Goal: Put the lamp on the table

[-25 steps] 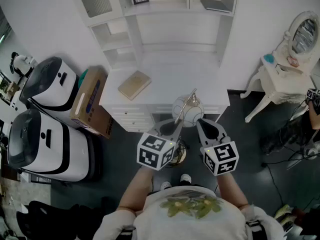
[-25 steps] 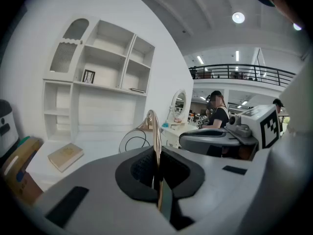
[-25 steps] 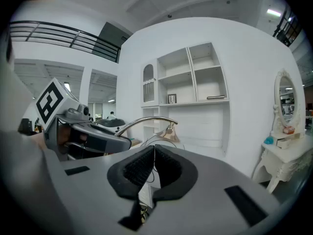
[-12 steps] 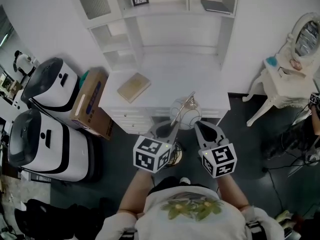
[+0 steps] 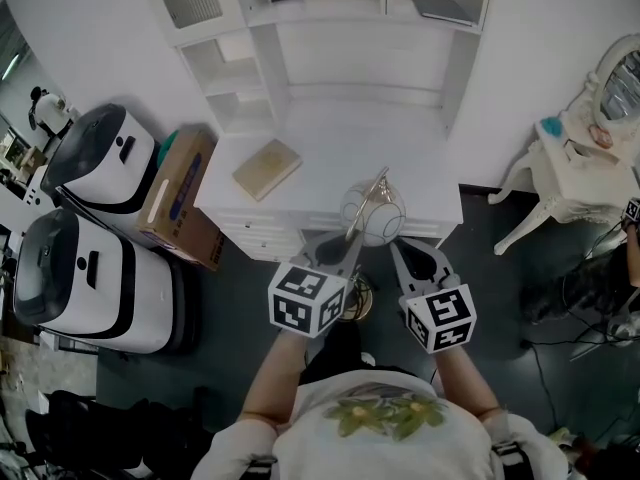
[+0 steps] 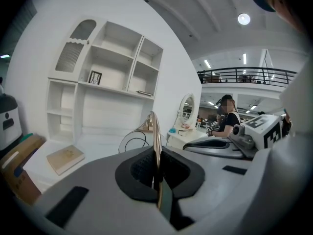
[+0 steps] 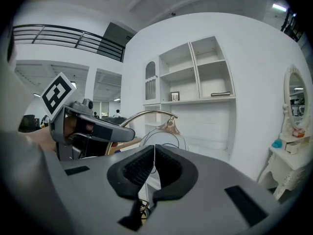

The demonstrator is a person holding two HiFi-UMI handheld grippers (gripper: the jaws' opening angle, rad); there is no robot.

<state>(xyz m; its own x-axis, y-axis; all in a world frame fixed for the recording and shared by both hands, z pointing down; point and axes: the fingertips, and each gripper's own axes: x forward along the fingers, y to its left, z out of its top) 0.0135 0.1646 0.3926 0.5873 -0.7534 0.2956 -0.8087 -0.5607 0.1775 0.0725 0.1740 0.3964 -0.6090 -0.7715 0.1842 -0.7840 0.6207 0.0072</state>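
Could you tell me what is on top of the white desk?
A tan closed book lies on the white desk. The gold wire-shaded lamp hides part of its front edge.

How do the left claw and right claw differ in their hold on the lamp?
The left claw is shut on the lamp's gold stem; the right claw pinches only a thin wire by its round wire shade. The stem holds the left claw's pads slightly apart; the right claw's nearly meet. Both hold the same lamp.
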